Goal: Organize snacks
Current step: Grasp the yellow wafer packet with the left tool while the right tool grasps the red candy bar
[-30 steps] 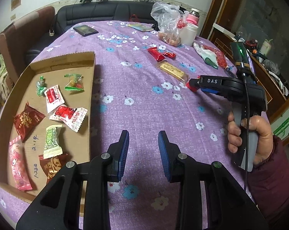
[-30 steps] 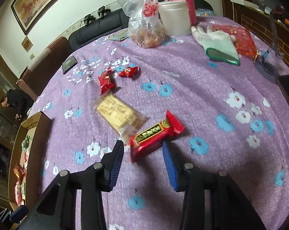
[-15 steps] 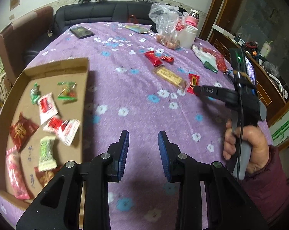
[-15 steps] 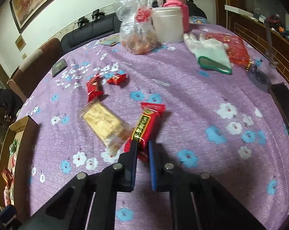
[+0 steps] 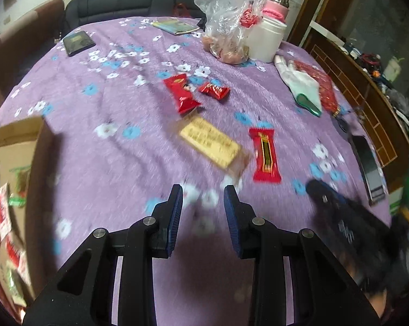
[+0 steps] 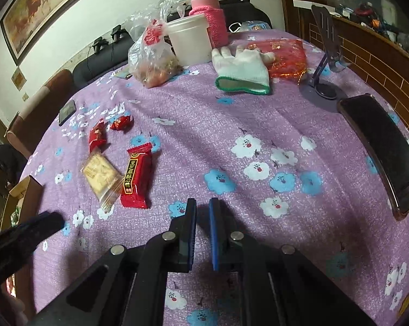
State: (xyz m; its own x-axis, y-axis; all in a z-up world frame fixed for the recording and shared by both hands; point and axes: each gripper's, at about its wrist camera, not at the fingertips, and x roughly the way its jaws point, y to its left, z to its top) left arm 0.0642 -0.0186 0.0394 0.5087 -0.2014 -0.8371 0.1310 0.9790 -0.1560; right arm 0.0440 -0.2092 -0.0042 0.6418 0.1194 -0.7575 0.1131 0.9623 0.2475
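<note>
The right claw (image 6: pixel 202 206) is sitting clenched and empty at lower center, with the red snack bar (image 6: pixel 136 179) lying left of it on the tabletop (image 6: pixel 258 125). The left claw (image 5: pixel 203 198) is standing released, holding nothing.

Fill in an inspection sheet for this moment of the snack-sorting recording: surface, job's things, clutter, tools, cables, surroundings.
Surface: purple flowered tablecloth, creased.
Job's things: long red snack bar lying beside a yellow biscuit pack; a red packet and a small red candy farther off; cardboard tray at the left edge holding several wrapped snacks.
Clutter: white glove, plastic bag, white tub, pink flask, two phones, phone stand.
Tools: left tool empty, small gap between its fingers; right tool shut, holding nothing.
Cables: nothing seen on the table.
Surroundings: dark sofa, framed painting, wooden cabinet to the right.
</note>
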